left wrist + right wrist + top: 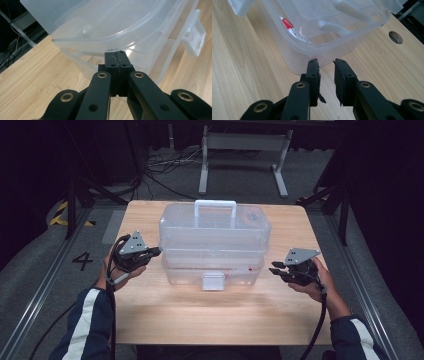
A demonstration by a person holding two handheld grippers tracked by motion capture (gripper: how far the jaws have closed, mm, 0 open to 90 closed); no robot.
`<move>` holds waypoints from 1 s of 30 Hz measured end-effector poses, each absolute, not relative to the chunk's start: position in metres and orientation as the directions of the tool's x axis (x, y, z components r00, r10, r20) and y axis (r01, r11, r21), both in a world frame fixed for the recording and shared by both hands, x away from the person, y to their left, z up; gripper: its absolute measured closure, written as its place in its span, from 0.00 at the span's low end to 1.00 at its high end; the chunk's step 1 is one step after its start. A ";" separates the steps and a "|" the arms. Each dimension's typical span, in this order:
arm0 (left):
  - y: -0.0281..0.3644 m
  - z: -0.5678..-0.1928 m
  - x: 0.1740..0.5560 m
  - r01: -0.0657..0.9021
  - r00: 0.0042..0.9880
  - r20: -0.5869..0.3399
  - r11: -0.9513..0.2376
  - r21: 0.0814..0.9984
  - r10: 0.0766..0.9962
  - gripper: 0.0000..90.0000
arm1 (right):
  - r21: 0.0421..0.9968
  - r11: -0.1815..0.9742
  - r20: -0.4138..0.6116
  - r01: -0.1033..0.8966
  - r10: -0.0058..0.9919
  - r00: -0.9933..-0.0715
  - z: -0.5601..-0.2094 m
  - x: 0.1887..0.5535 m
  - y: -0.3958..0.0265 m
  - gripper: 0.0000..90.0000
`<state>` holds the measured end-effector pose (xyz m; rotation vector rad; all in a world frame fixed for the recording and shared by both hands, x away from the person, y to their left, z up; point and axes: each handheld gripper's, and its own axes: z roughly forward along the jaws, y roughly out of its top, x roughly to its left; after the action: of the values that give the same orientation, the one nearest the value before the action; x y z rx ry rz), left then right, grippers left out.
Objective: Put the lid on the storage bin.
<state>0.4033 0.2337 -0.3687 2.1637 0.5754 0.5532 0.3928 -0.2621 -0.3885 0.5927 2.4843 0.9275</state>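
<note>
A clear plastic toolbox (pixel 215 240) with a white handle (pixel 215 205) and a front latch (pixel 214 281) stands in the middle of the wooden table. My left gripper (pixel 159 251) is at the box's left end. In the left gripper view its jaws (pixel 117 53) are shut with nothing between them, and the tips sit just under the upper tier's rim (pixel 82 37). My right gripper (pixel 274 267) sits a little off the box's right end. In the right gripper view it (pixel 326 62) is open by a narrow gap, facing the lower wall of the box (pixel 297 62).
Through the clear wall I see a red-labelled item (pixel 287 23) and white parts inside the box. The table (pixel 200 315) has a round hole (pixel 395 37) near the box. Cables and a white frame (pixel 245 142) are on the floor beyond the table.
</note>
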 end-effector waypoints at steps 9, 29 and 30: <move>0.235 -0.378 0.401 0.235 0.795 0.196 -0.590 0.773 0.574 1.00 | 0.683 0.691 -0.233 0.239 0.516 -0.824 -0.391 0.392 -0.261 0.83; 0.229 -0.399 0.398 0.274 0.793 0.225 -0.662 0.698 0.566 1.00 | 0.678 0.694 -0.229 0.242 0.512 -0.828 -0.396 0.389 -0.262 0.83; 0.230 -0.400 0.398 0.279 0.791 0.221 -0.658 0.700 0.570 1.00 | 0.679 0.693 -0.227 0.242 0.512 -0.829 -0.396 0.389 -0.262 0.83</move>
<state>0.3981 0.2301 -0.3998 2.3053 0.6257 0.5647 0.3891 -0.2619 -0.3962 0.5864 2.5026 0.9229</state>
